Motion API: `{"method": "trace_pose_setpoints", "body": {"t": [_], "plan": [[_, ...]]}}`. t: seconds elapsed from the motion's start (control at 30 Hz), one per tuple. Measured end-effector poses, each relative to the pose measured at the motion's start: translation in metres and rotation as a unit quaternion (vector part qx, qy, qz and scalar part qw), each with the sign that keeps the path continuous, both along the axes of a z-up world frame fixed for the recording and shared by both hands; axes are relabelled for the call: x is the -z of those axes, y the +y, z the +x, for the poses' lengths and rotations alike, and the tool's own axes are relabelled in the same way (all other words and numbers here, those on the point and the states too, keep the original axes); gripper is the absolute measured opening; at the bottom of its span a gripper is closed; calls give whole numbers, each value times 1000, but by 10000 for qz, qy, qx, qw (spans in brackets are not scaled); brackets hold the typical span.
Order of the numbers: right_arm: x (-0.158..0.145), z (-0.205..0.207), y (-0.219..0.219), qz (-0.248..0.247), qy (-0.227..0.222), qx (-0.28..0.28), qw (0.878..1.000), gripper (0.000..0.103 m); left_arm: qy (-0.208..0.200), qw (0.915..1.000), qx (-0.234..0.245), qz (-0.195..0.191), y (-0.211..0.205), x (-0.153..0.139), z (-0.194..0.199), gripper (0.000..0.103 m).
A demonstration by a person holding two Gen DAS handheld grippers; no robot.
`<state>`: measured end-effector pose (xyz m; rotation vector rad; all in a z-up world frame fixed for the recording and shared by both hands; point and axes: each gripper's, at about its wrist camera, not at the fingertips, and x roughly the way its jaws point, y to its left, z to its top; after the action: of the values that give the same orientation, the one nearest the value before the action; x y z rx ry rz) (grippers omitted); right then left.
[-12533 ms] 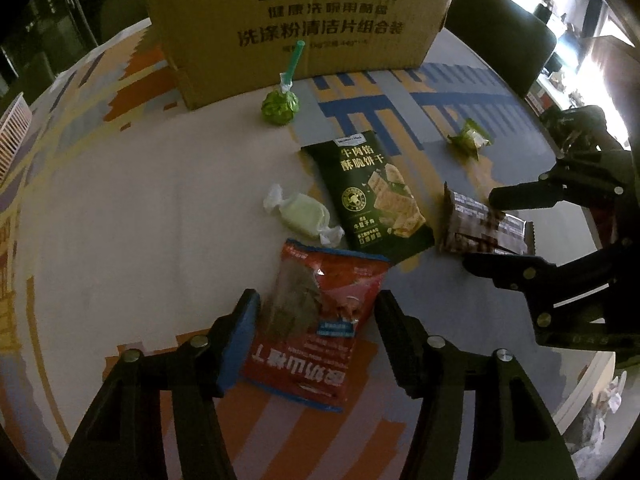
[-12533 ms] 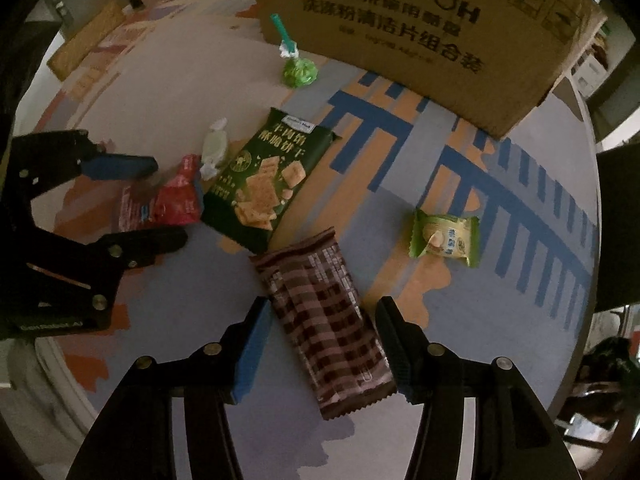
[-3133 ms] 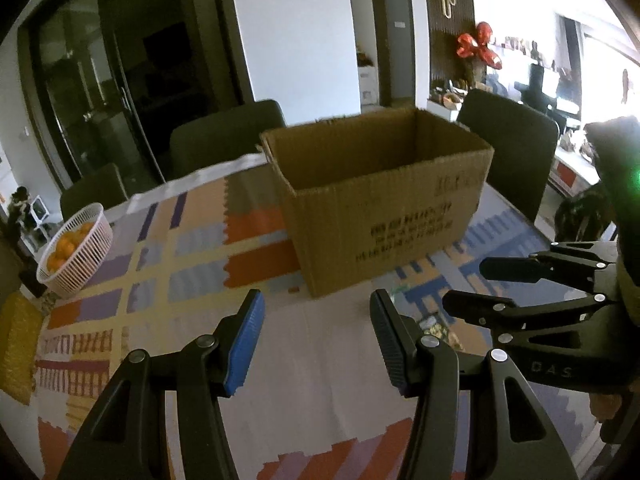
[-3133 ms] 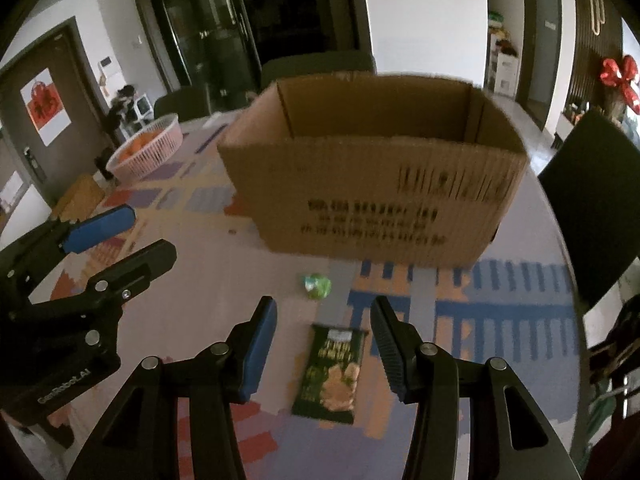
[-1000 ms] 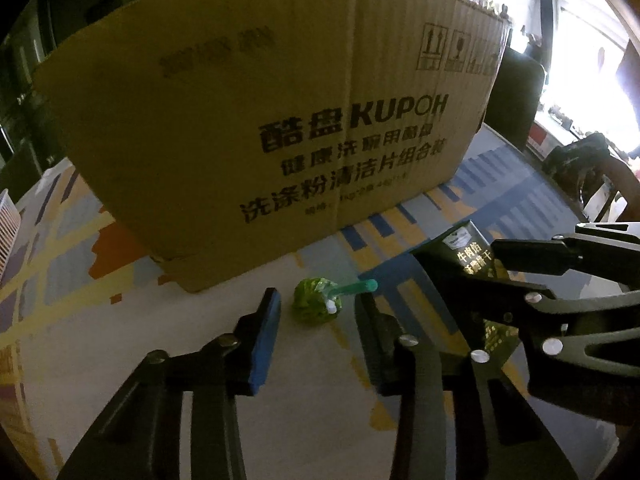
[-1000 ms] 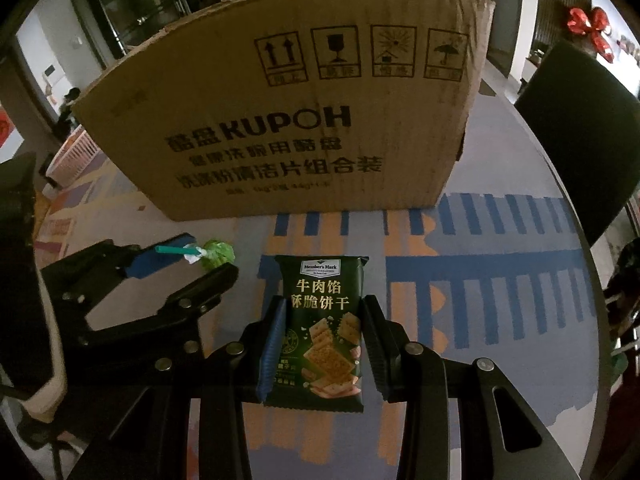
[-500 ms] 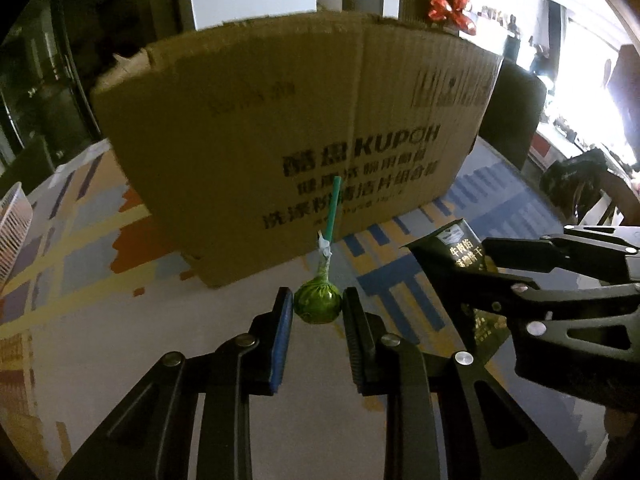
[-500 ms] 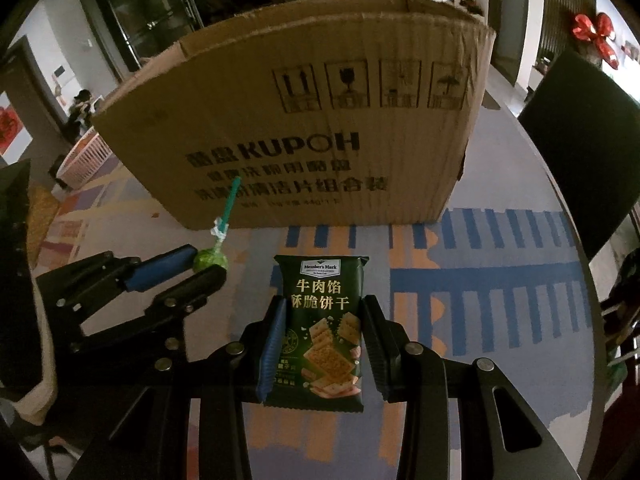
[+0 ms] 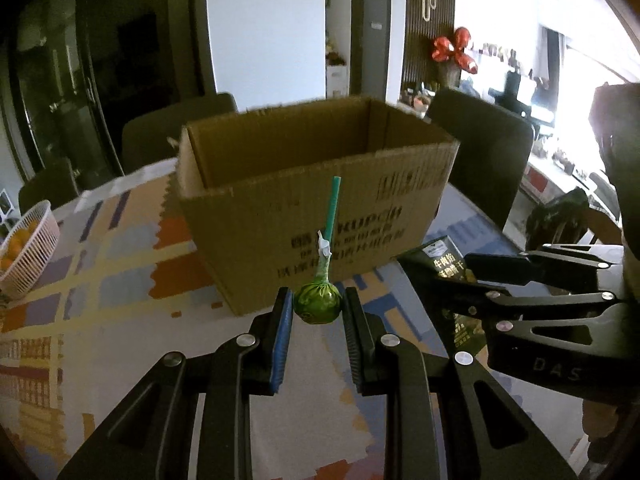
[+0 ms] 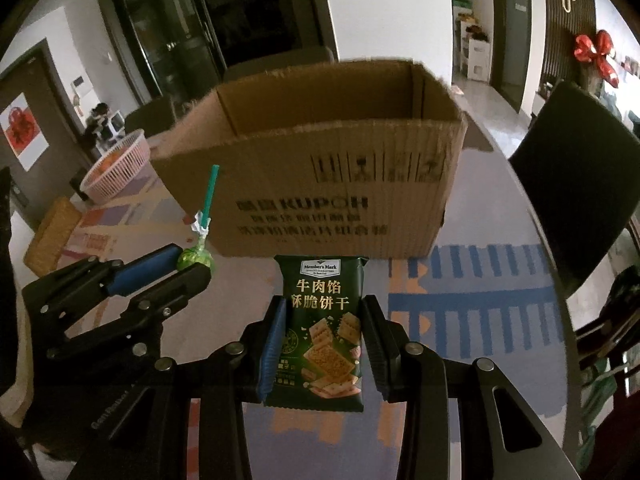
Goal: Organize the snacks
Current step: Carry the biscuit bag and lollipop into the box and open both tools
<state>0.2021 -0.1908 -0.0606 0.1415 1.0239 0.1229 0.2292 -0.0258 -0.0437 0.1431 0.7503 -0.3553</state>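
Our left claw (image 9: pixel 317 312) is closed on the green lollipop (image 9: pixel 317 303), its stick pointing up, held above the tabletop (image 9: pixel 120 248). Our right claw (image 10: pixel 322 340) grips the green cracker packet (image 10: pixel 322 320) by its sides, label upright. Both snacks hang in front of the open cardboard box (image 10: pixel 320 168), below its rim. A pink basket (image 10: pixel 116 166) sits far left.

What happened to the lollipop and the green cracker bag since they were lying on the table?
The left gripper shut on the green lollipop and lifted it; the right gripper shut on the cracker packet and lifted it. Both now hang in front of the open cardboard box. The box and the fruit basket stayed put.
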Motion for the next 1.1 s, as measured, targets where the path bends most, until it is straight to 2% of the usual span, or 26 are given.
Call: {"method": "trace_pose_setpoints", "body": {"t": [0.37,0.6,0.93,1.1], "plan": [[-48,3,9,-65,-562,-91,9984,39,-490,9986,-81,-158,5,-46,-5,26],[-79,19,9,-138,-919,-114,9956,39,-717,9971,-185,-187,6,-73,9,26],[-107,59,10,-258,-1232,-178,9919,39,-625,9973,-333,-213,10,-95,53,26],[-111,82,12,-286,-1195,-210,9922,39,-346,9984,-358,-268,13,-95,77,26]]}}
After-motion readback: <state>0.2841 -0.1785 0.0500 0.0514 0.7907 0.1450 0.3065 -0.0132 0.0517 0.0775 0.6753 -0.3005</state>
